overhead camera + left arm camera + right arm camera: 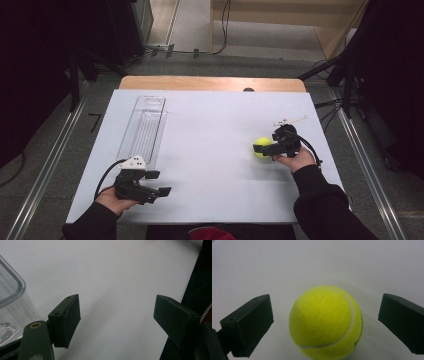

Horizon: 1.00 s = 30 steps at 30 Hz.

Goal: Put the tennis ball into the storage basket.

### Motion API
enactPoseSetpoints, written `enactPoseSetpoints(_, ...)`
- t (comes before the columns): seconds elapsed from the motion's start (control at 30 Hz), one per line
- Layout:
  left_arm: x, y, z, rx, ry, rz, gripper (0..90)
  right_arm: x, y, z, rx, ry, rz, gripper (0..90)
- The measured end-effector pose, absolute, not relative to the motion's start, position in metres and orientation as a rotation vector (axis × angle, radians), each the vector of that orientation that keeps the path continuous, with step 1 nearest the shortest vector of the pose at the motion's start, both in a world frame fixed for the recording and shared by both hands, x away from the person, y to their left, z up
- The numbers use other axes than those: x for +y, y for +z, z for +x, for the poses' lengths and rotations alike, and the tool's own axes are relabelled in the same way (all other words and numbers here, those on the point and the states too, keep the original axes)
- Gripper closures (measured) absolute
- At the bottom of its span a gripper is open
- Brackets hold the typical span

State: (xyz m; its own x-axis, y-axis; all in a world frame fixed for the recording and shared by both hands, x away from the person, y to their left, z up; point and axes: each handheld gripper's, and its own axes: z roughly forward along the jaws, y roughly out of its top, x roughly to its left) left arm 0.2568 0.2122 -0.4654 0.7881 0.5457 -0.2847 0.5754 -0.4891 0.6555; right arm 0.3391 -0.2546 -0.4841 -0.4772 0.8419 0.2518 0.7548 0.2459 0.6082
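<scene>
Right tongs [325,322] spread wide, straddling the tennis ball [325,322] on the bench [210,150] without contact. Left tongs [117,320] released, beside the clear tray [10,302].

Both tongs, left [159,183] and right [263,148], gape wide.

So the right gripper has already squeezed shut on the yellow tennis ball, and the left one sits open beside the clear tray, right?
Not quite. The right gripper is open: in the right gripper view its jaws stand apart on either side of the tennis ball, with gaps showing. The left gripper is indeed open beside the clear tray.
</scene>
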Motion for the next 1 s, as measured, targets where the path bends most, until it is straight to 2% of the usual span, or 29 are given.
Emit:
enactPoseSetpoints(0.73,0.211,-0.466,0.257,0.824,-0.054,2.200,22.2,-0.250,-0.504,0.340,2.446,0.977,1.557,0.0)
enactPoseSetpoints(0.8,0.211,-0.466,0.257,0.824,-0.053,2.200,22.1,-0.248,-0.507,0.340,2.456,0.965,1.539,6.4)
enactPoseSetpoints(0.93,0.211,-0.466,0.257,0.824,-0.055,2.200,22.1,-0.245,-0.507,0.338,2.452,0.931,1.513,6.9)
enactPoseSetpoints(1.0,0.211,-0.466,0.257,0.825,-0.053,2.201,22.2,-0.245,-0.507,0.338,2.449,0.917,1.491,14.0)
